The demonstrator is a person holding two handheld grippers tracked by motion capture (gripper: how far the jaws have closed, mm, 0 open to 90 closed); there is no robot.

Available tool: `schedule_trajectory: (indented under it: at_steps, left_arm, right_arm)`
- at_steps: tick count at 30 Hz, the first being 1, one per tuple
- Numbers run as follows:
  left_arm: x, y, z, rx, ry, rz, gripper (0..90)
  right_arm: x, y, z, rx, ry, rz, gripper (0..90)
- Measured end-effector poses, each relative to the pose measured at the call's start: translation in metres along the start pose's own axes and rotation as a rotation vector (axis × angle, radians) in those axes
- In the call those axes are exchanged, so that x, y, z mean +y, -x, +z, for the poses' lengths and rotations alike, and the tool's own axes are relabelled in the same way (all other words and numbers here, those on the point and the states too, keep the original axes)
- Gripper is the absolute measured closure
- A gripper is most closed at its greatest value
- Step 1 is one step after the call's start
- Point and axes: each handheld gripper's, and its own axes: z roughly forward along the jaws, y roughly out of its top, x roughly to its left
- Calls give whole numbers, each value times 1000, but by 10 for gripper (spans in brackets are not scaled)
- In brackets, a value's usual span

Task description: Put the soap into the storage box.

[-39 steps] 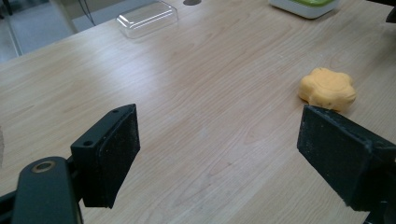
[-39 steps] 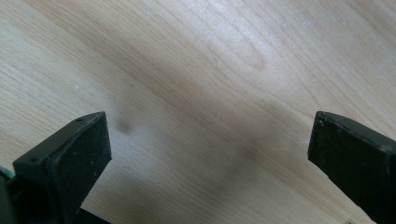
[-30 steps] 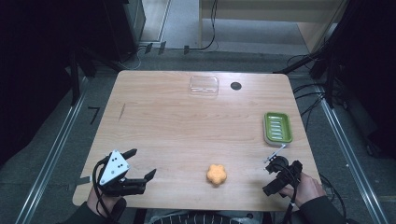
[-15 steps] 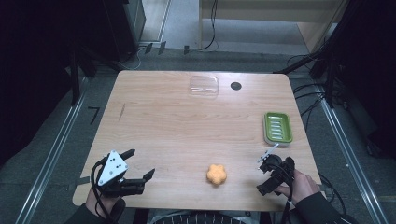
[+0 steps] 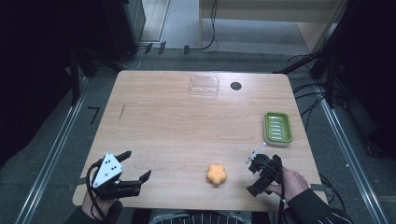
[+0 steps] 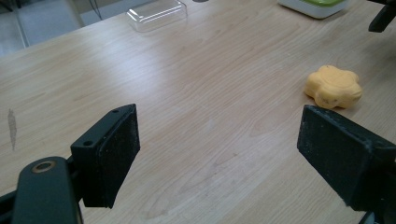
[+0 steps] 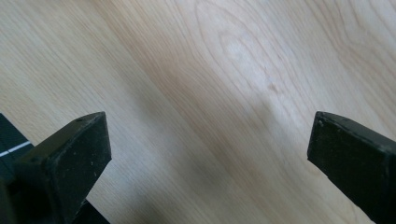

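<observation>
Orange flower-shaped piece lies flat on the table near the near edge, betw. the two tongs, nothing touching it. Right gripper sits just right of it, jaws wide apart, nothing betw. them; its own view looks down at bare wood. Left gripper rests near the near-left corner, jaws also spread, empty, piece well off to its right. Green dish at far right, clear lid at far edge. Likely step: right tongs reach for the piece. To do it well: turn the jaws toward it, come in low, straddle it w/ one pad each side, centre before closing; it looks soft, so squeeze gently.
</observation>
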Motion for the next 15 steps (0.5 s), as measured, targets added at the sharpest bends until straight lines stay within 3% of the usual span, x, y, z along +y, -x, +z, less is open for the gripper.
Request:
schedule_trajectory:
  at_steps: [9,15]
  left_arm:
    - [0,1,-1,-1,6,-2,136]
    - [2,3,0,-3,1,4,136]
  right_arm:
    - [8,-7,-6,-6,14,-54,0]
    - [15,-16,-4,31,13,-70,0]
